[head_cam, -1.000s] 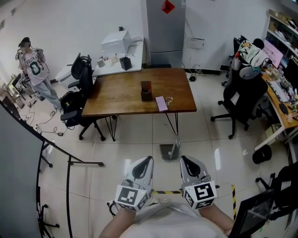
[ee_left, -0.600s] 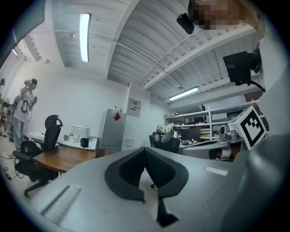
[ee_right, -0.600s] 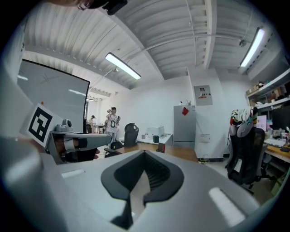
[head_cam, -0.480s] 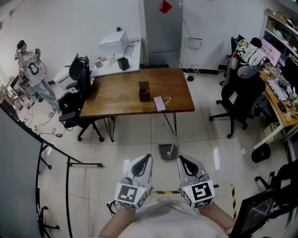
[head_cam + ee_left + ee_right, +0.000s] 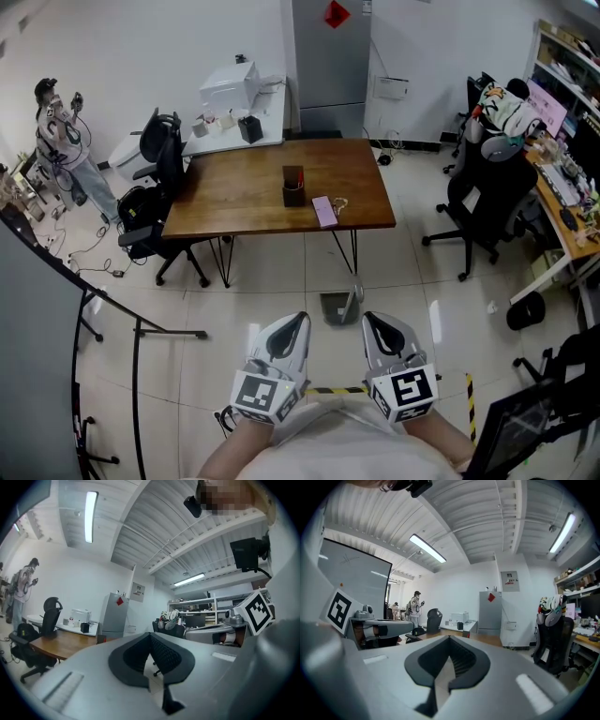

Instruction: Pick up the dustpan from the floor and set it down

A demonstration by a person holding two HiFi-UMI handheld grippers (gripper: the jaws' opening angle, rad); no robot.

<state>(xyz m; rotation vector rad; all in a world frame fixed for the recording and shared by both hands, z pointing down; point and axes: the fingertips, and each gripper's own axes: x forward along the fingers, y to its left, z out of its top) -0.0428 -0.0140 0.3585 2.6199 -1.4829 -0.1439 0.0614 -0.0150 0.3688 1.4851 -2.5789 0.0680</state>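
The grey dustpan (image 5: 337, 306) stands on the tiled floor just in front of the wooden table (image 5: 234, 202), with its handle rising at its right side. My left gripper (image 5: 298, 322) and right gripper (image 5: 368, 321) hover side by side, low in the head view. Both are a short way nearer to me than the dustpan and apart from it. Each is shut with nothing between its jaws. In the left gripper view the left gripper (image 5: 150, 636) points level across the room. The right gripper (image 5: 450, 638) does the same in its own view. Neither gripper view shows the dustpan.
A black holder (image 5: 293, 185) and a pink flat item (image 5: 324, 209) lie on the table. Black office chairs stand at left (image 5: 159, 173) and right (image 5: 483, 202). A black metal frame (image 5: 112, 323) is at my left, and a person (image 5: 61, 136) stands far left. Striped tape (image 5: 470, 398) marks the floor.
Both grippers stay where they were, shut. The person at the far left has turned and raised their arms.
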